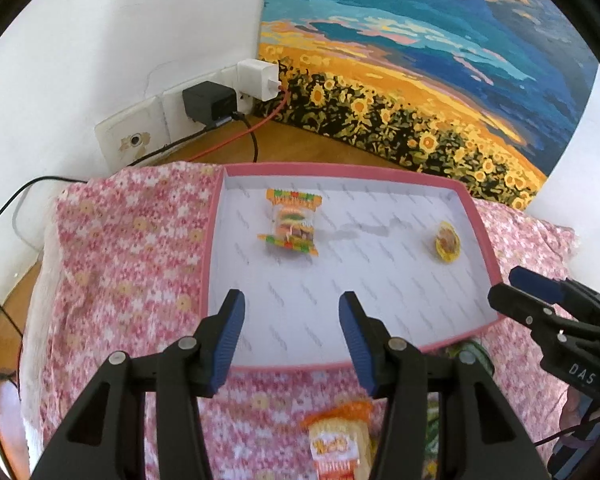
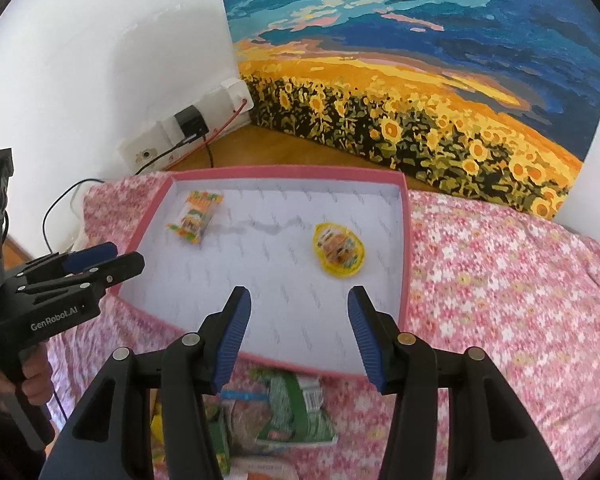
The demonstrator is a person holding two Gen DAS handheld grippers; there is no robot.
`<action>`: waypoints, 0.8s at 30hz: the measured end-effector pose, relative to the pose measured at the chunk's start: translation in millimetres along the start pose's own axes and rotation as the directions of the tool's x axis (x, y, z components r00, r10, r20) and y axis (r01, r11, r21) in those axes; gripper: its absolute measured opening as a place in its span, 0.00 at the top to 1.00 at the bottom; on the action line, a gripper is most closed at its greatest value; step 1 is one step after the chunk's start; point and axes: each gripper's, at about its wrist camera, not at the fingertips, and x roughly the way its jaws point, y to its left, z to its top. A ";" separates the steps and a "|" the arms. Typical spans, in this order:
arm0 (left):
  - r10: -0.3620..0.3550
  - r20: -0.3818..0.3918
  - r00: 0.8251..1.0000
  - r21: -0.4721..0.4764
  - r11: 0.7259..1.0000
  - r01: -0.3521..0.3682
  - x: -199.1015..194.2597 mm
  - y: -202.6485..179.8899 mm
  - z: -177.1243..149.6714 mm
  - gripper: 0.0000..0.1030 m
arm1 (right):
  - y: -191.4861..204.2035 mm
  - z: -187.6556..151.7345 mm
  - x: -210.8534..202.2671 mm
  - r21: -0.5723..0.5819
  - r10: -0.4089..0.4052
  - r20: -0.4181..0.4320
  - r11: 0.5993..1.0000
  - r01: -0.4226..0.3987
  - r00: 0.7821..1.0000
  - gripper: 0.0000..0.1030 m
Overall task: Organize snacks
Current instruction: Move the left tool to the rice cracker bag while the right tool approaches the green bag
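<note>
Looking down: both tools hang over the near edge of the pink box [image 2: 404, 248].
Loose snacks: pile lies on the flowered cloth [image 2: 500, 272] just below and behind your tool tips, outside the box; green packet [image 2: 296, 408] under right tool [image 2: 299, 332], orange packet [image 1: 340, 440] under left tool [image 1: 291, 340].
In box: burger candy [image 1: 294, 226], yellow round pack [image 2: 340, 250].
Tools: both part-open, empty, touching nothing.
</note>
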 end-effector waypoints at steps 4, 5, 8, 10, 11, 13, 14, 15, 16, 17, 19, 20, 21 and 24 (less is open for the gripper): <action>0.007 -0.008 1.000 0.004 1.000 -0.007 -6.7 -3.3 -10.5 0.50 | -1.0 -11.8 -2.7 0.006 0.011 -0.054 1.000 -0.010 0.998 0.50; 0.007 -0.011 1.000 0.001 1.000 -0.007 -8.0 -4.0 -12.7 0.50 | -2.0 -15.2 -2.7 0.010 0.009 -0.067 1.000 -0.008 0.998 0.50; 0.010 -0.011 1.000 -0.001 1.000 -0.010 -13.4 -6.6 -19.3 0.50 | -4.6 -22.9 -3.4 0.020 0.004 -0.085 1.000 -0.003 0.996 0.50; 0.017 -0.012 1.000 -0.001 1.000 -0.017 -16.0 -6.9 -23.1 0.50 | -6.7 -27.9 -4.5 0.033 0.013 -0.092 0.999 -0.010 0.996 0.50; 0.022 -0.014 1.000 -0.002 1.000 -0.022 -17.1 -6.9 -25.3 0.50 | -7.7 -30.3 -5.3 0.038 0.017 -0.096 0.999 -0.014 0.995 0.50; 0.027 -0.025 0.999 -0.007 1.000 -0.027 -18.1 -6.8 -30.4 0.50 | -9.4 -35.2 -6.6 0.045 0.020 -0.100 0.999 -0.016 0.995 0.50; 0.027 -0.029 0.999 -0.009 1.000 -0.027 -18.1 -6.4 -32.3 0.50 | -10.0 -37.2 -7.1 0.048 0.021 -0.103 0.999 -0.016 0.994 0.50; 0.027 -0.033 0.999 -0.013 1.000 -0.027 -18.7 -6.3 -34.8 0.50 | -10.8 -39.2 -7.1 0.053 0.024 -0.107 0.998 -0.018 0.994 0.50; 0.027 -0.037 0.999 -0.017 0.999 -0.027 -19.0 -6.6 -37.1 0.50 | -11.1 -40.9 -6.5 0.057 0.029 -0.113 0.998 -0.022 0.993 0.50; 0.027 -0.040 0.999 -0.020 0.999 -0.028 -19.3 -6.9 -39.0 0.50 | -11.4 -42.0 -5.7 0.060 0.032 -0.117 0.998 -0.025 0.993 0.50; 0.029 -0.049 0.998 -0.021 0.999 -0.030 -20.0 -8.1 -43.8 0.50 | -13.0 -46.0 -6.0 0.065 0.034 -0.123 0.998 -0.026 0.992 0.50; 0.031 -0.053 0.998 -0.021 0.999 -0.032 -19.8 -8.8 -45.5 0.50 | -14.2 -48.3 -6.2 0.069 0.035 -0.127 0.997 -0.026 0.991 0.50; 0.032 -0.060 0.998 -0.021 0.999 -0.033 -19.6 -9.5 -47.9 0.50 | -14.7 -50.4 -6.2 0.074 0.034 -0.130 0.997 -0.025 0.991 0.50; 0.024 -0.078 0.997 -0.037 0.999 -0.027 -18.5 -9.4 -55.0 0.50 | -16.4 -55.0 -6.3 0.080 0.030 -0.144 0.997 -0.019 0.989 0.50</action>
